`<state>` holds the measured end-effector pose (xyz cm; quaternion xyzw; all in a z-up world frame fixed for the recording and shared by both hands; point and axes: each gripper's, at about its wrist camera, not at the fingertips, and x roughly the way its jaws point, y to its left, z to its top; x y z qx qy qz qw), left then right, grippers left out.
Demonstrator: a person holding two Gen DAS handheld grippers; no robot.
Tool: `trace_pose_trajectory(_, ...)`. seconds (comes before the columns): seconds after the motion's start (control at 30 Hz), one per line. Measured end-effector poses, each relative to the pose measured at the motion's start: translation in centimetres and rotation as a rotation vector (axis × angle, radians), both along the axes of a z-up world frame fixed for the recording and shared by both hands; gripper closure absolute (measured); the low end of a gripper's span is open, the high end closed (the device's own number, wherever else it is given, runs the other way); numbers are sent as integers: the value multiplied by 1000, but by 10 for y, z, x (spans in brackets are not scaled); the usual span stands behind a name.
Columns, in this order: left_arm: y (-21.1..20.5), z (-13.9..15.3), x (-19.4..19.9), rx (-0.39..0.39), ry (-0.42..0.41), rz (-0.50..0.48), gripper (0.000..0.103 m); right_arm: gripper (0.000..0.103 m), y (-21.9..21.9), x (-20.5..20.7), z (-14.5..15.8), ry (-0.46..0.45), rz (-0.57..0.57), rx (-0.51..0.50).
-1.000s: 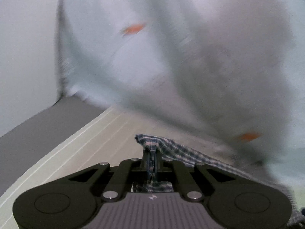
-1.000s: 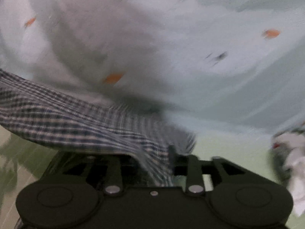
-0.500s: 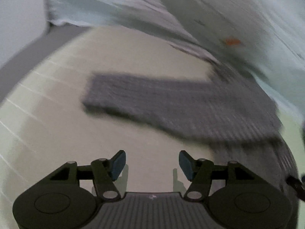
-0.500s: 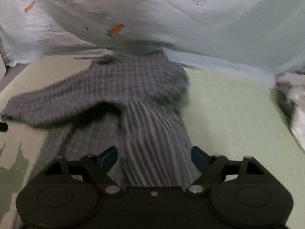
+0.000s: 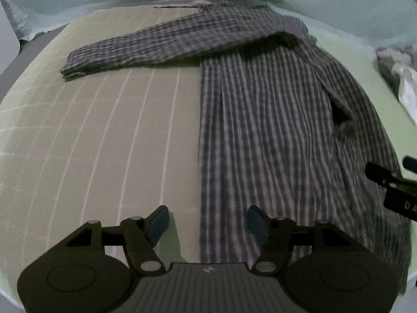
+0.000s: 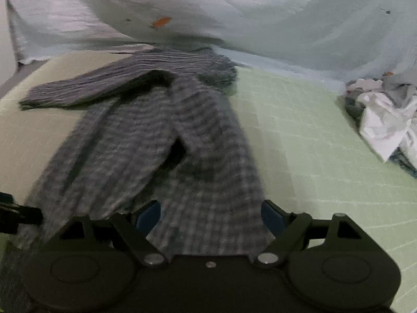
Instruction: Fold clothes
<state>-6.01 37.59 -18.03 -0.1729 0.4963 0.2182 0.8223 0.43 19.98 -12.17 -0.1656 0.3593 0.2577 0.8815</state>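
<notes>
Plaid shirt point(image 5: 273, 130) lies flat on the green mat point(image 5: 104, 143), long axis running straight away from you; both your left hand-held gripper point(image 5: 207, 225) and right hand-held gripper point(image 6: 211, 215) gape empty at its near hem, sleeve point(image 5: 156, 49) stretching left, nearer your left.

You saw plaid shirt point(image 6: 166, 140) smeared by motion blur in right wrist view; check pattern unreadable there. Near hem hid behind right gripper point(image 6: 209, 219) body. In left wrist view, shirt's near right part ran behind right gripper point(image 5: 391, 182), itself cut off by right edge; label there read only partly. Clothes pile point(image 6: 385, 120) at far right was cropped by edge, items indistinguishable. Small dark marks on pale sheet point(image 6: 260, 26) were too small to identify.
</notes>
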Motion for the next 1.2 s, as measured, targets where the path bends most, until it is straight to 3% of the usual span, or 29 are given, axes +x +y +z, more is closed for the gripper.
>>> trace_pose_trajectory(0.13,-10,-3,-13,12,28,-16,27,21,5,-21,-11,55,56,14)
trace_pose_trajectory(0.27,-21,-4,-20,30,58,-50,23,41,10,-37,-23,114,100,-14)
trace_pose_trajectory(0.4,-29,-5,-25,53,81,-88,21,50,8,-45,-29,133,78,-23)
trace_pose_trajectory(0.5,-31,-6,-27,54,81,-94,20,79,-1,-47,-28,134,61,5)
trace_pose_trajectory(0.53,-31,-6,-28,53,80,-94,20,97,-4,-47,-28,133,55,17)
trace_pose_trajectory(0.57,-31,-6,-29,53,79,-94,19,100,-9,-48,-26,133,47,37)
trace_pose_trajectory(0.7,-33,-6,-29,53,80,-89,18,102,-27,-53,-11,125,27,134)
trace_pose_trajectory(0.93,-36,-6,-33,55,81,-86,15,102,-37,-75,8,153,125,269)
trace_pose_trajectory(1.2,-37,-8,-36,53,82,-82,9,99,-22,-80,-23,279,175,192)
